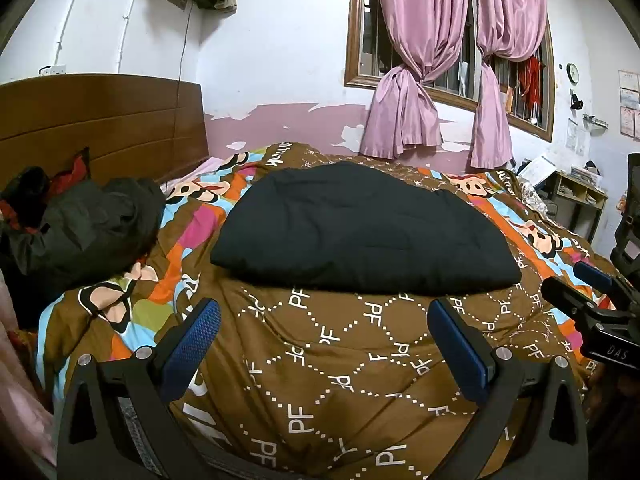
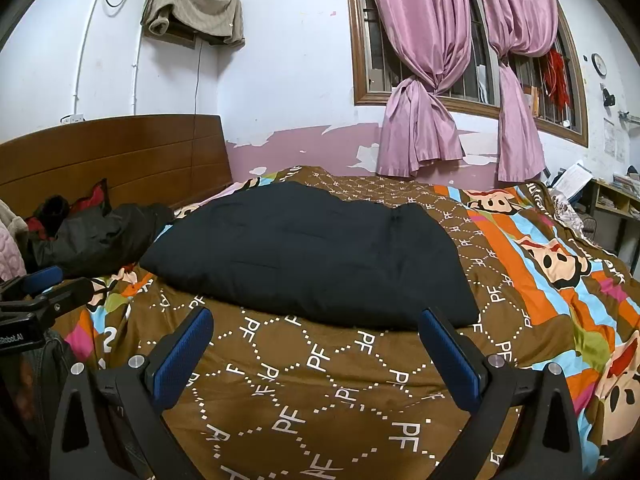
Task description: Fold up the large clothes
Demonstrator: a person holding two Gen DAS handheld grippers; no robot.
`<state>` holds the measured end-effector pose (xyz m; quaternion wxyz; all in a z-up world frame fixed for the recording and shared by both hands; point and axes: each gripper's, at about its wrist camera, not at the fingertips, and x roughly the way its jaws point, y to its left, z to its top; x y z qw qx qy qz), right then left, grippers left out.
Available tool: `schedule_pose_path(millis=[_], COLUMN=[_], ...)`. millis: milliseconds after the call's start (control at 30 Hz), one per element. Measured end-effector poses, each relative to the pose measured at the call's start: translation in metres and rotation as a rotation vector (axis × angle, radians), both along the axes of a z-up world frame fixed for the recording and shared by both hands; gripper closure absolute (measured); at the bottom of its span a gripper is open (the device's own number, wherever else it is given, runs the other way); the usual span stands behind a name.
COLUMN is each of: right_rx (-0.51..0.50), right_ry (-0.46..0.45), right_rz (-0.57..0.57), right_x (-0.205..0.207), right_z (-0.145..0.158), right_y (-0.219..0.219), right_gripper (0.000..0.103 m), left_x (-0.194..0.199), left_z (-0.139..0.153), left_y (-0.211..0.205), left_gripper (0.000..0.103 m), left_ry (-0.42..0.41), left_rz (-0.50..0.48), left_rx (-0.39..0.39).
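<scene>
Black folded garment [image 1: 360, 232] lay flat on the brown patterned quilt [image 1: 340, 360] covering the bed, roughly mid-bed, its near edge just beyond both grippers. Left gripper [image 1: 324, 344] hovered over the quilt on the near side of the garment, blue-padded fingers [image 1: 192, 348] spread wide, nothing held. Right gripper [image 2: 316, 352] sat the same way, fingers [image 2: 450, 354] wide apart and empty, one fingertip close to the garment's near corner; contact unclear. Crumpled dark jacket [image 1: 88, 228] with red lining was piled beside the garment toward the wooden headboard [image 1: 104, 124]. Beyond the garment, pink curtains [image 1: 440, 60] hung tied at the window. A beige cloth [image 2: 192, 6] hung on the wall above the headboard.
</scene>
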<state>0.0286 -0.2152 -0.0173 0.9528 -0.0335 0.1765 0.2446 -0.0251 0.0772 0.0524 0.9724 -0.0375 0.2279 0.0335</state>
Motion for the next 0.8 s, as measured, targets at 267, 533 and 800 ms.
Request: schedule_pose_path(millis=[267, 533, 800], right_rx=[0.000, 0.000, 0.000], right_ry=[-0.001, 0.000, -0.001], right_rz=[0.000, 0.000, 0.000], right_x=[0.0002, 0.0001, 0.0000], right_z=[0.0002, 0.0000, 0.0002], right_y=[-0.0002, 0.0001, 0.0006], right_gripper=[0.000, 0.000, 0.000], left_x=[-0.0007, -0.0018, -0.0026], left_z=[0.0005, 0.0012, 0.0025], left_y=[-0.0010, -0.0024, -0.0039], left_gripper=[0.002, 0.002, 0.002], left_ry=[0.004, 0.004, 0.003], left_rz=[-0.005, -0.006, -0.008], left_rx=[0.000, -0.002, 0.000])
